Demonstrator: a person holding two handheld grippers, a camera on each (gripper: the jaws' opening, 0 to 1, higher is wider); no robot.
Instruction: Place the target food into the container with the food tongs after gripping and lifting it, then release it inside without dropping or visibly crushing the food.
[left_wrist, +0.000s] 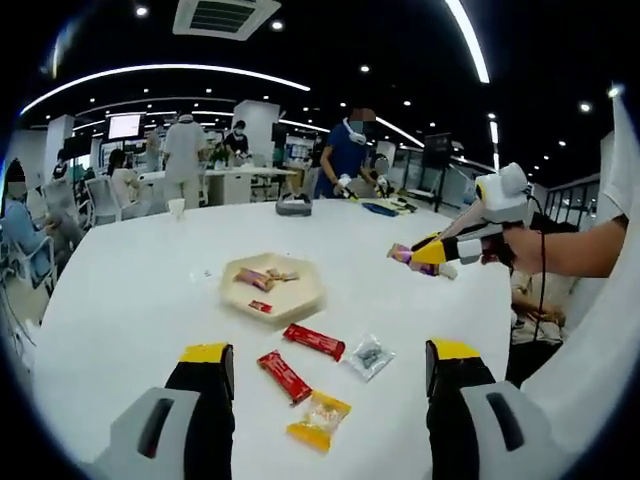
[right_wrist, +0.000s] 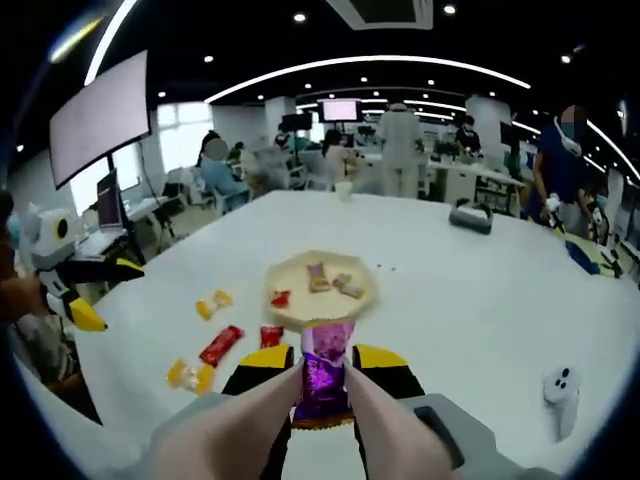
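The right tool (right_wrist: 323, 372) is clenched on a purple snack packet (right_wrist: 325, 368) whose long axis runs along its jaws, the beige container (right_wrist: 322, 290) lying straight ahead and just below, while the left tool (left_wrist: 328, 372) hangs released, farther back.

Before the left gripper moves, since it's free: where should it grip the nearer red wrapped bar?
Probably across the middle of the red wrapped bar, coming from above. It lies flat on the white table, long and narrow, so the open left gripper spans its width.
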